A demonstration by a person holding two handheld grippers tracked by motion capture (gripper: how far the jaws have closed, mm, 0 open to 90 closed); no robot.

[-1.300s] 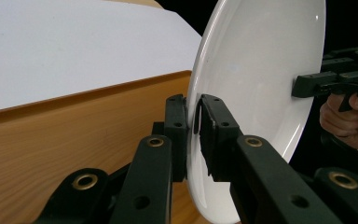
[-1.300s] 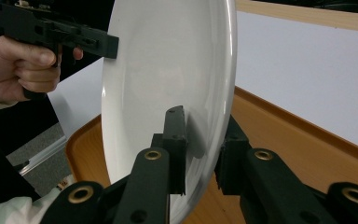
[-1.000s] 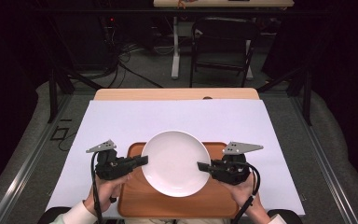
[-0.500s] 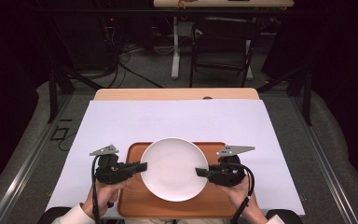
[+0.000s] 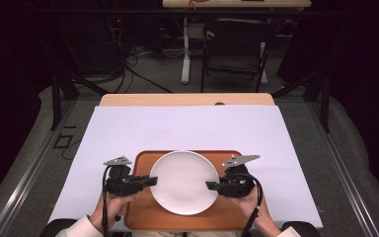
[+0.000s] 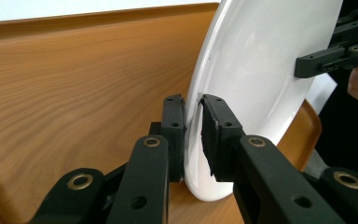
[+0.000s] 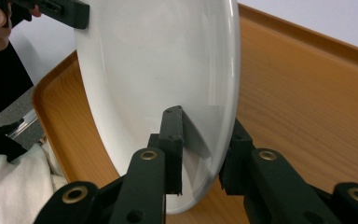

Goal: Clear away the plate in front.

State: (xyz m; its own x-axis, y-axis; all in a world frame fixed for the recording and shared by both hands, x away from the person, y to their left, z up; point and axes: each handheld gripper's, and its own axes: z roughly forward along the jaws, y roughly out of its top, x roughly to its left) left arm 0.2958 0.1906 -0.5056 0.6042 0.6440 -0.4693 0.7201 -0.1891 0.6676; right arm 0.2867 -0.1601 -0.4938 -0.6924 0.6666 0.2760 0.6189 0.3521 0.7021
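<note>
Both grippers pinch the white plate (image 5: 184, 181) by opposite rim edges, over the wooden tray (image 5: 143, 160).

You work on a table under a white sheet (image 5: 177, 126); the tray sits at its near edge, and the plate is above the tray's middle, held level between your hands. Your left gripper (image 5: 148, 180) clamps the plate's left rim: in the left gripper view its pads (image 6: 214, 135) sit on either side of the rim, one above and one beneath. Your right gripper (image 5: 210, 185) clamps the right rim the same way, one pad (image 7: 173, 140) on the plate's face, the other behind. Whether the plate touches the tray can't be told.
</note>
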